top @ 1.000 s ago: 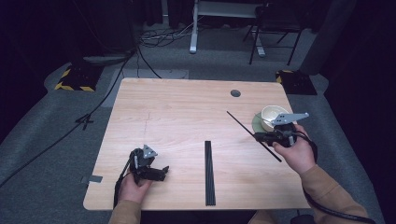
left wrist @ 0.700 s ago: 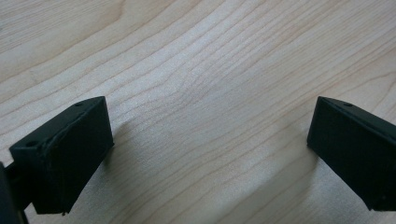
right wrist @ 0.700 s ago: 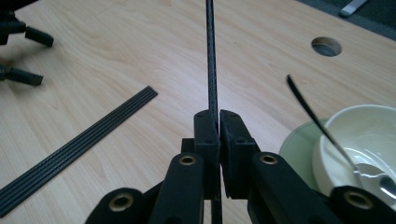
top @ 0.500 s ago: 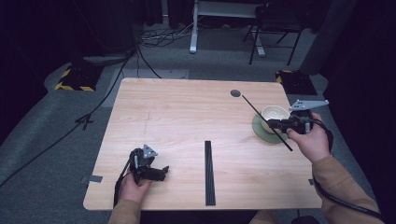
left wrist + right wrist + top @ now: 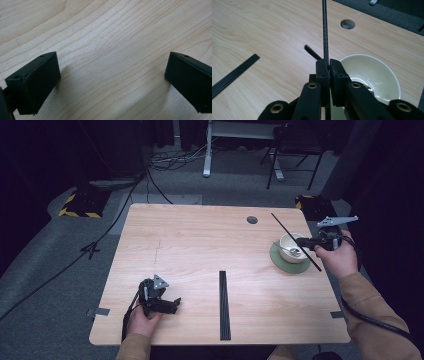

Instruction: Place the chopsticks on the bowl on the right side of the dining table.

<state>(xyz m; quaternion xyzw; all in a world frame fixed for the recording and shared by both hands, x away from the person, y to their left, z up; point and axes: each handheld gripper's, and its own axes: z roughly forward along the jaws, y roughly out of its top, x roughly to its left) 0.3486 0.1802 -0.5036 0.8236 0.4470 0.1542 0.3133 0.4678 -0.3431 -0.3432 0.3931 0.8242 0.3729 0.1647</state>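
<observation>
Overhead, right hand-held gripper [image 5: 326,65] pinching black rod [image 5: 325,30] above bowl [image 5: 372,72], left hand-held gripper [image 5: 110,80] spread (resting on table [image 5: 105,37]).

The pale wooden tabletop [image 5: 112,37] shows fine grain, matt. The round cream glazed bowl [image 5: 374,72] shines; the thin black ribbed rod [image 5: 325,30] looks dull.

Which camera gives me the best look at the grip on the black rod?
The right gripper view: the right gripper is shut on the black rod, pads pressing close up. The high view shows the rod slanting over the bowl, small.
</observation>
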